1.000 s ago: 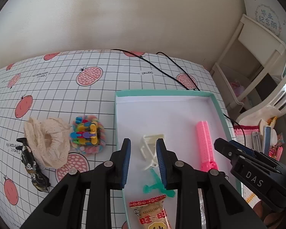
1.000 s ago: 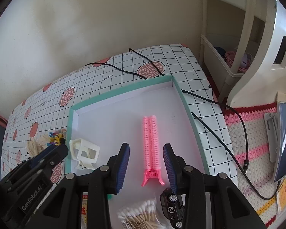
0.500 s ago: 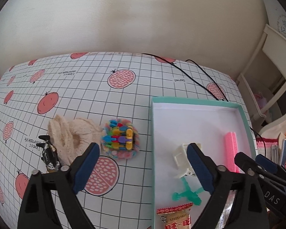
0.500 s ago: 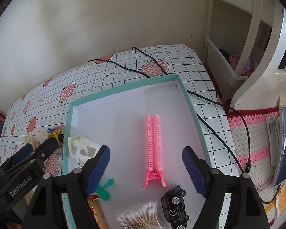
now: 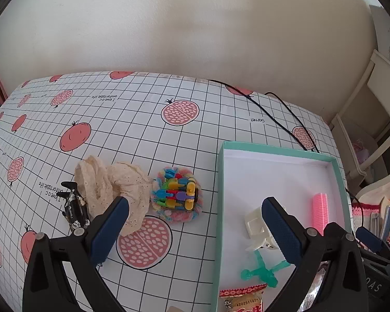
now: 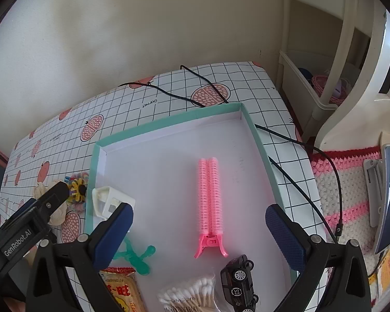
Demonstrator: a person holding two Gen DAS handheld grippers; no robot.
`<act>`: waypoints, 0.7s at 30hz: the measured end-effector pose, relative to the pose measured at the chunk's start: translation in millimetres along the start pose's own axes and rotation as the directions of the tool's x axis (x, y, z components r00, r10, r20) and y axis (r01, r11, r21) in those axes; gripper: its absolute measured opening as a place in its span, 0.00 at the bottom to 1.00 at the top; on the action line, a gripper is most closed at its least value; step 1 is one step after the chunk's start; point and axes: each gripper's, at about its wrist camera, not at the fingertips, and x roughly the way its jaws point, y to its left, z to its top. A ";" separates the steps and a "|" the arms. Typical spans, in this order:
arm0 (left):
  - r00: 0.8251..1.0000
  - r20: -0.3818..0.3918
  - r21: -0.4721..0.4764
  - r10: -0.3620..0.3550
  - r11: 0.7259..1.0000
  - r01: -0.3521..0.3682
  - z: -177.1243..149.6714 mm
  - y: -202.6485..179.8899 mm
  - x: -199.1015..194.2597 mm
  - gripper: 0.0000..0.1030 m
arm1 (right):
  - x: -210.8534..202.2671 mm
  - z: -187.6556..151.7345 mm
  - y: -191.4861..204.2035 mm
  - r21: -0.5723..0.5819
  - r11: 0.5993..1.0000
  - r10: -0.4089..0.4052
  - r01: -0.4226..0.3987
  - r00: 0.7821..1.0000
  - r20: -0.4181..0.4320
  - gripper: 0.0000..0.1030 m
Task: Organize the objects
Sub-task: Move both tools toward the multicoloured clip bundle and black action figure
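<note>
Two tools, both with jaws just opened wide and nothing gripped: the left tool (image 5: 195,230) hangs over the tray's left rim, the right tool (image 6: 199,230) over the tray (image 6: 169,123) interior. The pink hair-roller clip (image 6: 209,195) lies flat in the tray between the right tool's fingers, untouched, long axis running toward the far wall, handle end nearest the camera. Around it in the tray: white claw clip (image 6: 111,201), green plastic figure (image 6: 135,256), black toy car (image 6: 239,283), cotton swabs (image 6: 192,293), snack packet (image 6: 122,286). On the counter (image 5: 143,135) left of the tray: colourful scrunchie (image 5: 176,195), cream lace fabric (image 5: 111,189).
</note>
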 end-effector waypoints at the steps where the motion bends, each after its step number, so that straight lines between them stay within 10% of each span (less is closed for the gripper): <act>1: 1.000 0.004 0.002 0.001 1.000 -0.001 0.0 -0.2 -0.6 0.99 | 0.2 -0.1 0.0 0.001 1.000 -0.001 0.001 1.000 0.000 1.00; 21: 0.998 0.053 -0.196 0.022 0.980 -0.011 30.1 116.0 -31.9 0.99 | -5.0 4.4 91.0 -0.089 0.990 0.108 -0.106 0.994 0.017 1.00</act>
